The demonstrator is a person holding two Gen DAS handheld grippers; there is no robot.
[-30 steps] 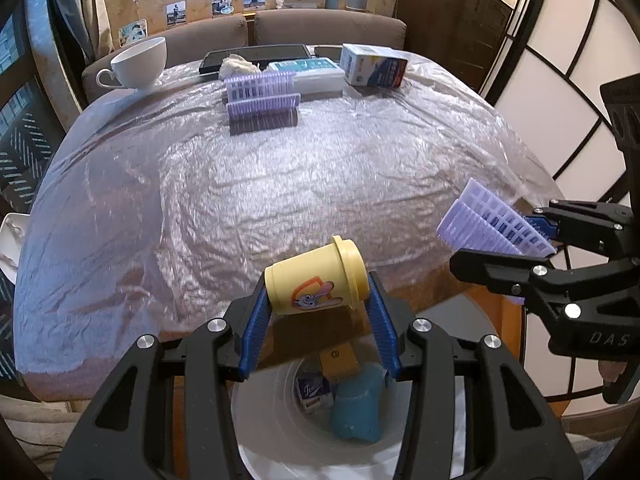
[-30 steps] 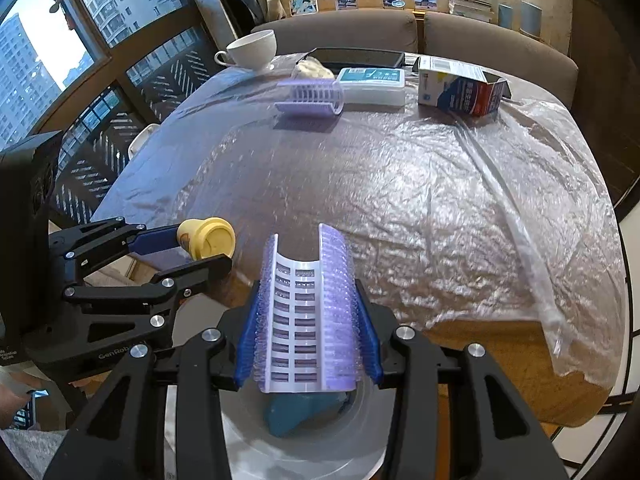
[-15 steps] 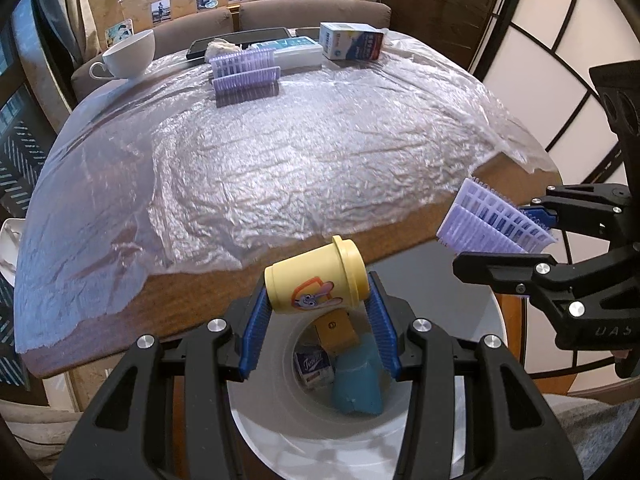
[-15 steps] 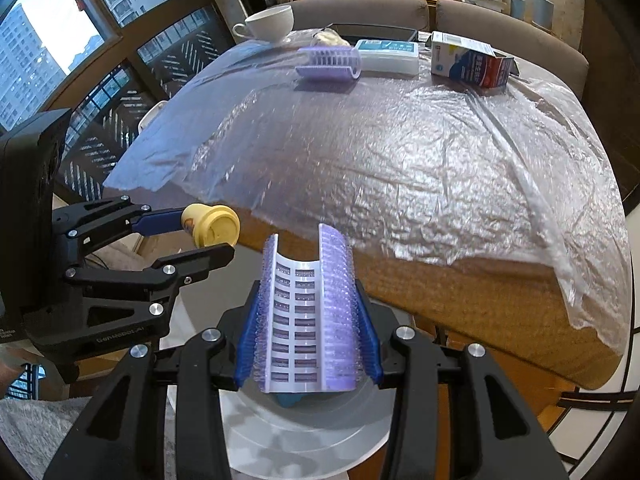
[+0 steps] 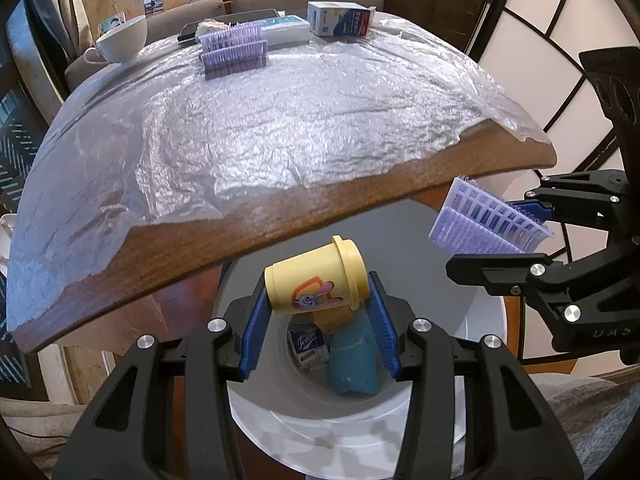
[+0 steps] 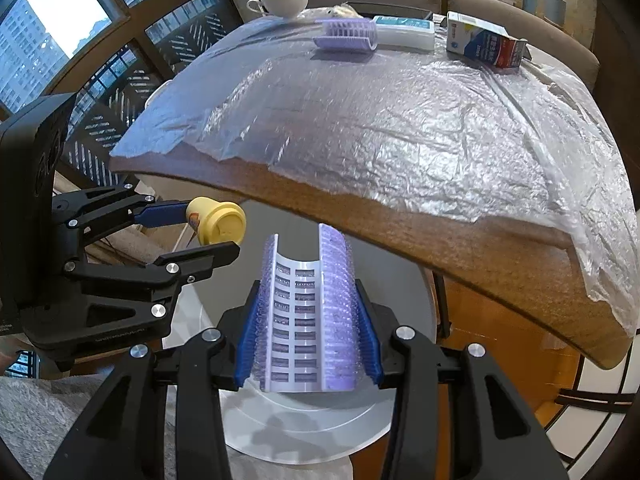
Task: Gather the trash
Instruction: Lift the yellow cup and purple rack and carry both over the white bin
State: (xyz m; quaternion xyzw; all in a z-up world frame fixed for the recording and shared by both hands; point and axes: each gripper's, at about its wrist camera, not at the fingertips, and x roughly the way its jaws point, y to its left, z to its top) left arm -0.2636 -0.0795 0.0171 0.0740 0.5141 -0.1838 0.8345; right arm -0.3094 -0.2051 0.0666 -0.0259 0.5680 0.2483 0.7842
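Note:
My left gripper [image 5: 318,300] is shut on a yellow lidded cup [image 5: 316,282] and holds it over the white trash bin [image 5: 320,432]. The bin holds a blue item [image 5: 352,364] and a small carton [image 5: 306,346]. My right gripper [image 6: 306,320] is shut on a purple bristled hair roller [image 6: 308,312] above the same bin [image 6: 304,432]. Each gripper shows in the other's view, the right gripper with its roller [image 5: 488,228] and the left gripper with its cup [image 6: 218,222].
The wooden table [image 5: 240,224] under plastic sheet stands just beyond the bin. On its far side lie another purple roller [image 5: 234,42], a white cup [image 5: 120,40], a blue-white carton [image 5: 340,20] and a flat white box [image 6: 404,32]. A sofa is behind.
Both grippers have pulled back from the table and dropped lower, so the cup and the roller now hang over the bin's opening rather than over the table edge.

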